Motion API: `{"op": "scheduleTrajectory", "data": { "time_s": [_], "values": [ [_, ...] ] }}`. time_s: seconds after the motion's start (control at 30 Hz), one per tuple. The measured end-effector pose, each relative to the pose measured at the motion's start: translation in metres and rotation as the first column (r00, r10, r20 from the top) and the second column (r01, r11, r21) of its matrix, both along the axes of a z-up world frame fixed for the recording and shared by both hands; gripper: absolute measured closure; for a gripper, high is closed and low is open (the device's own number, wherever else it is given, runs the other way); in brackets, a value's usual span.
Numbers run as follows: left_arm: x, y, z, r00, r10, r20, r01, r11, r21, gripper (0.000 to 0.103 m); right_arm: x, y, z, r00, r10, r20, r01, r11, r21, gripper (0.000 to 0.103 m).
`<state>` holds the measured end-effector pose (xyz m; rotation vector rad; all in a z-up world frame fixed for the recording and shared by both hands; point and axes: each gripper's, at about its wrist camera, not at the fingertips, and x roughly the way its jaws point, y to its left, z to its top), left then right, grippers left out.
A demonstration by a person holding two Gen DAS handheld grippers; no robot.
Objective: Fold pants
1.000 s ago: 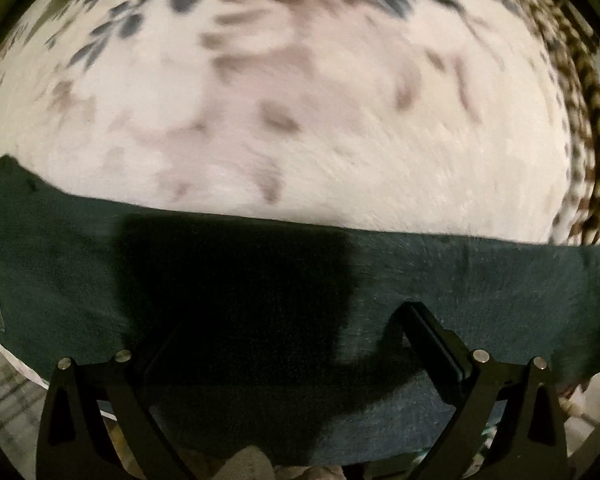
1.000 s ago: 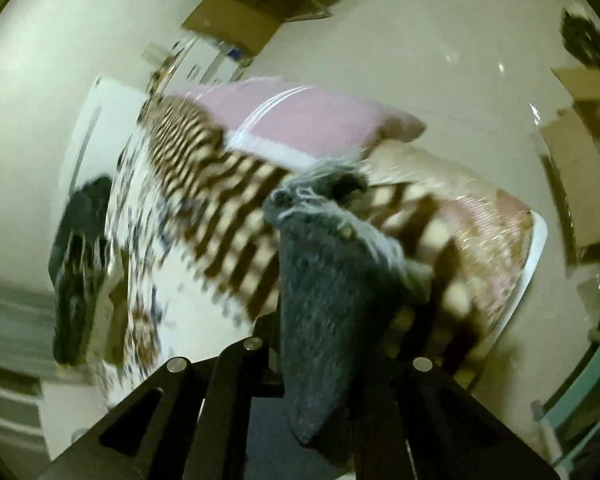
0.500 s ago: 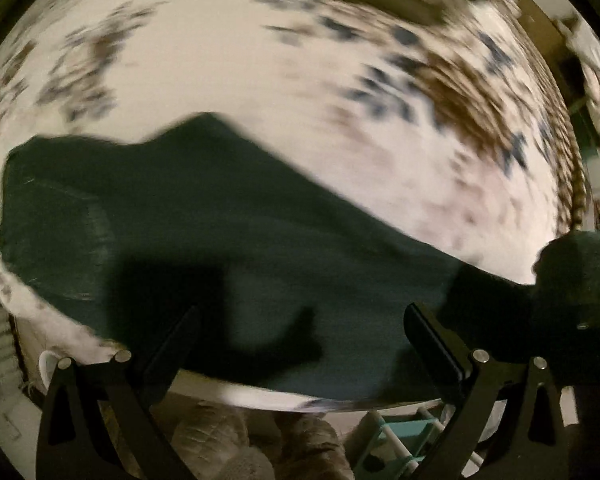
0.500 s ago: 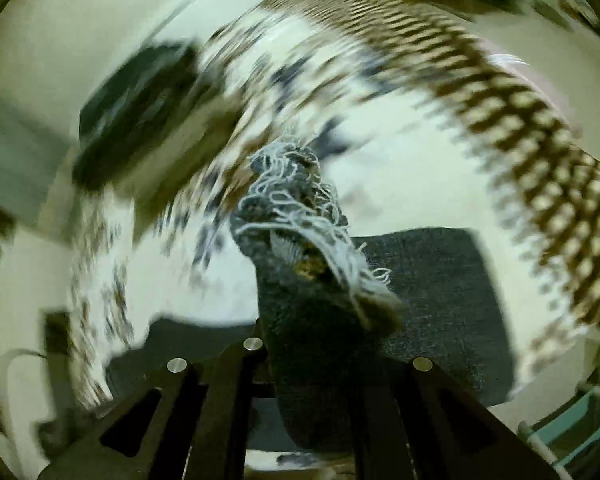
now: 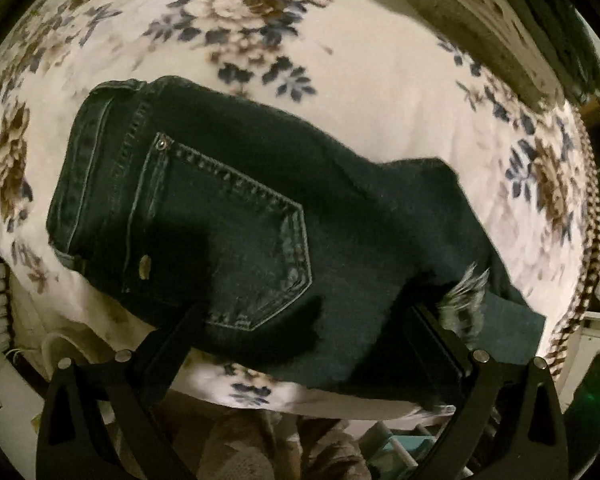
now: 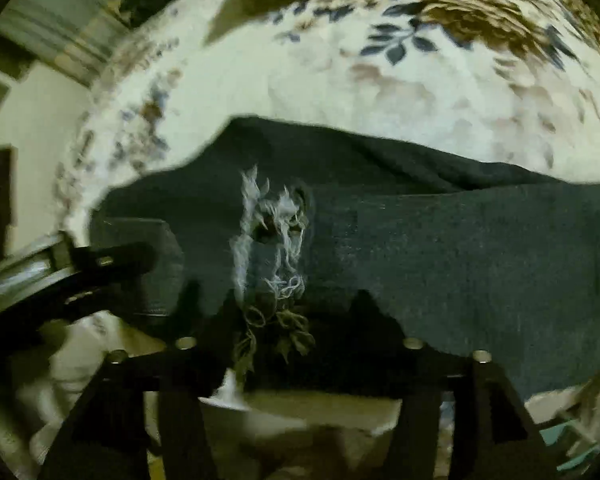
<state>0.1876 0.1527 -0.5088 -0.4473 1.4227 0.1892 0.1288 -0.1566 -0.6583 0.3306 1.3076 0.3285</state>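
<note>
A: Left wrist view first. What sits nearest the lens?

B: The left gripper [image 5: 304, 320], its two black fingers [image 5: 436, 336] spread wide apart with nothing between them. They hang over the near edge of the jeans [image 5: 236, 216].

A: And the jeans themselves?

B: Dark denim, lying on a flowered bedspread [image 5: 380, 92] close to its near edge. The back pocket [image 5: 236, 232] faces up, with the waistband [image 5: 80, 168] at the left. The leg part is doubled back over the seat, so the frayed hem [image 5: 466, 292] lies just beside the right-hand finger.

A: Anything farther out?

B: Beyond the jeans the bedspread runs on, cream with blue and brown flowers. At the top right, past its edge, something pale and something dark lie blurred; I cannot name them.

A: Now the right wrist view.

B: The right gripper [image 6: 296, 320] is closest. Its fingers stand apart, and the frayed hem [image 6: 272, 240] lies in the gap between them, loose threads trailing toward the camera. No finger visibly presses on the cloth.

A: What is to the left there?

B: The left gripper [image 6: 112, 260] reaches in from the left edge, its tip over the corner of the denim. Its state is hard to read from that angle.

A: And behind?

B: The folded jeans [image 6: 460, 248] stretch to the right edge, then the bedspread [image 6: 340, 80] rises beyond, blurred.
</note>
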Motion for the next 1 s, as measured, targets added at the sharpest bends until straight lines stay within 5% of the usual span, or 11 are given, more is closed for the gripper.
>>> {"op": "scheduleTrajectory", "data": {
  "time_s": [0.13, 0.23, 0.37, 0.47, 0.5, 0.53, 0.77, 1.0],
  "values": [
    [0.009, -0.017, -0.006, 1.000, -0.026, 0.014, 0.027, 0.997, -0.078, 0.000, -0.015, -0.051, 0.018, 0.991, -0.130, -0.014, 0.130, 0.991, 0.025, 0.029],
    [0.021, -0.042, -0.021, 0.997, -0.078, -0.001, 0.078, 0.988, -0.133, 0.000, -0.024, -0.089, 0.014, 0.974, -0.224, -0.033, 0.219, 0.970, -0.110, 0.029],
    [0.031, -0.082, -0.048, 0.980, -0.198, -0.031, 0.195, 0.977, -0.081, 0.009, -0.029, -0.131, -0.007, 0.951, -0.299, -0.079, 0.268, 0.925, -0.270, 0.029],
    [0.030, -0.104, -0.056, 0.964, -0.266, -0.024, 0.266, 0.964, -0.022, 0.059, -0.034, -0.146, -0.020, 0.934, -0.339, -0.114, 0.284, 0.897, -0.339, 0.019],
    [0.030, -0.111, -0.055, 0.954, -0.299, -0.005, 0.299, 0.954, 0.001, 0.095, -0.036, -0.146, -0.023, 0.933, -0.341, -0.118, 0.273, 0.880, -0.388, 0.011],
    [0.028, -0.116, -0.051, 0.947, -0.320, 0.020, 0.319, 0.947, 0.032, 0.099, -0.037, -0.147, -0.026, 0.933, -0.339, -0.118, 0.263, 0.869, -0.419, 0.010],
    [0.016, -0.102, -0.023, 0.952, -0.290, 0.102, 0.285, 0.956, 0.062, 0.099, -0.034, -0.129, -0.039, 0.939, -0.315, -0.135, 0.234, 0.878, -0.418, 0.009],
    [0.014, -0.095, -0.031, 0.967, -0.251, 0.050, 0.248, 0.967, 0.055, 0.094, -0.011, -0.104, -0.039, 0.950, -0.272, -0.153, 0.194, 0.899, -0.392, 0.007]
  ]
}}
